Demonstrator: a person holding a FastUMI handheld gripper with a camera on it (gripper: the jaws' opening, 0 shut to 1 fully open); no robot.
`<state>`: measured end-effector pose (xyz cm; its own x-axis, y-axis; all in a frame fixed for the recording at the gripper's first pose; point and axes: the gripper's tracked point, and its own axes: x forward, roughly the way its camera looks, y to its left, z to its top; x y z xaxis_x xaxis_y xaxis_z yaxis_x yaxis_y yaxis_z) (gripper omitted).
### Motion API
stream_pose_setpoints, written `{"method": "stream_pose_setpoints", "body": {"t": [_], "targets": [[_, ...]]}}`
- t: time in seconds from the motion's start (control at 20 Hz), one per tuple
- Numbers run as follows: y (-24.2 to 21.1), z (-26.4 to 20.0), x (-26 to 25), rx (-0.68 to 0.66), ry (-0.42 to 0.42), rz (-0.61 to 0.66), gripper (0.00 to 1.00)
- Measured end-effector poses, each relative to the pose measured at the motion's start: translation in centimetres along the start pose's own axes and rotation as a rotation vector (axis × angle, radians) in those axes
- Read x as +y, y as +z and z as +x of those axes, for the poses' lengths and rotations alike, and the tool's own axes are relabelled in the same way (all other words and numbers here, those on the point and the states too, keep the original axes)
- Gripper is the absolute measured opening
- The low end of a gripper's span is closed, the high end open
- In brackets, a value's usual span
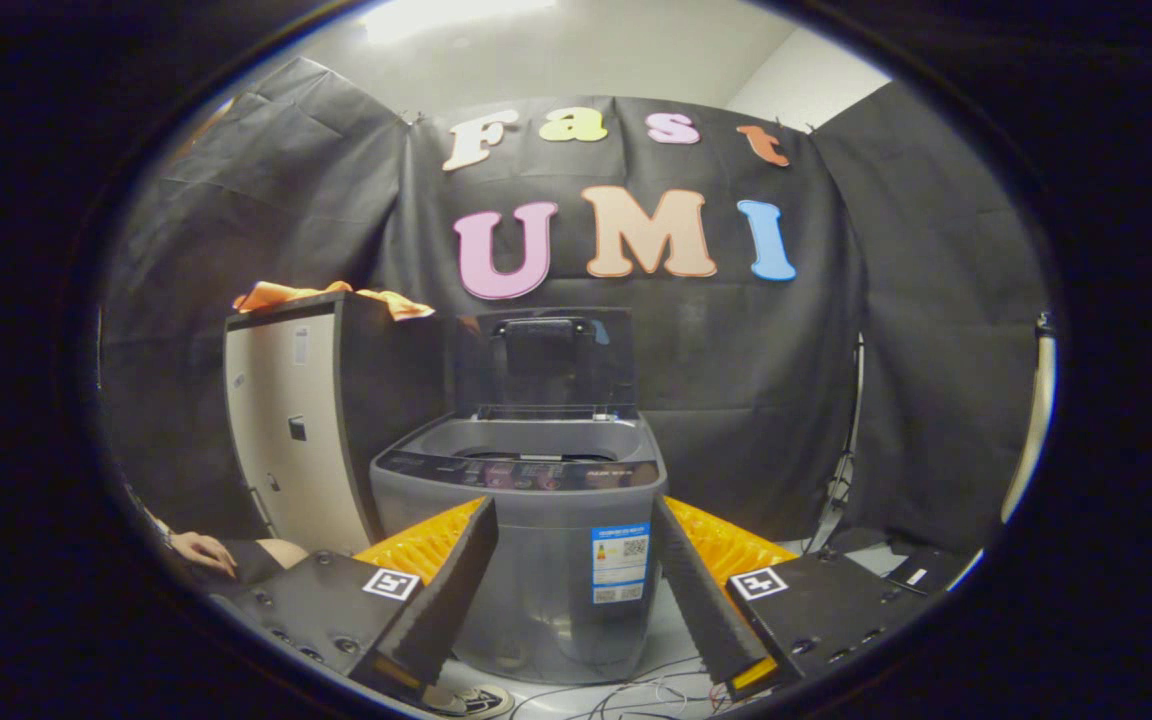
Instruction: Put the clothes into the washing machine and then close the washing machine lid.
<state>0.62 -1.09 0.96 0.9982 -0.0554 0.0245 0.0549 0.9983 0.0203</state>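
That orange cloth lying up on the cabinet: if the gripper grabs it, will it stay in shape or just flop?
Probably flop. The orange cloth lies crumpled on the cabinet, one end drooping over the edge, so it looks soft and light. Pinched at one spot, the rest would likely dangle. The open gripper is well short of it.

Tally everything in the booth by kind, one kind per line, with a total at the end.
Washing machine, lid up: 1
Cabinet beside the machine: 1
Orange clothes lying on top of the cabinet: 1
Hand-held gripper, fingers open and empty, the machine just ahead between them: 1
Person's hand by the cabinet's foot: 1
Total: 5
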Motion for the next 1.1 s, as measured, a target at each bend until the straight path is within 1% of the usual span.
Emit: {"method": "stream_pose_setpoints", "body": {"t": [0.15, 0.3, 0.5, 0.65, 0.75, 0.9, 1.0, 1.1], "targets": [[4.3, 2.3, 0.5, -0.061, -0.041, 0.040, 0.96], [10.6, 5.7, 3.1, -0.128, -0.006, 0.035, 0.96], [17.7, 10.9, 8.6, -0.169, 0.101, 0.047, 0.95], [21.4, 14.1, 13.2, -0.145, 0.180, 0.083, 0.95], [23.6, 16.3, 17.0, -0.132, 0.251, 0.091, 0.96], [26.3, 19.0, 21.8, -0.135, 0.326, 0.055, 0.95], [27.7, 20.9, 25.5, -0.124, 0.371, 0.068, 0.95], [28.3, 22.9, 29.1, -0.082, 0.394, 0.092, 0.95]]}}
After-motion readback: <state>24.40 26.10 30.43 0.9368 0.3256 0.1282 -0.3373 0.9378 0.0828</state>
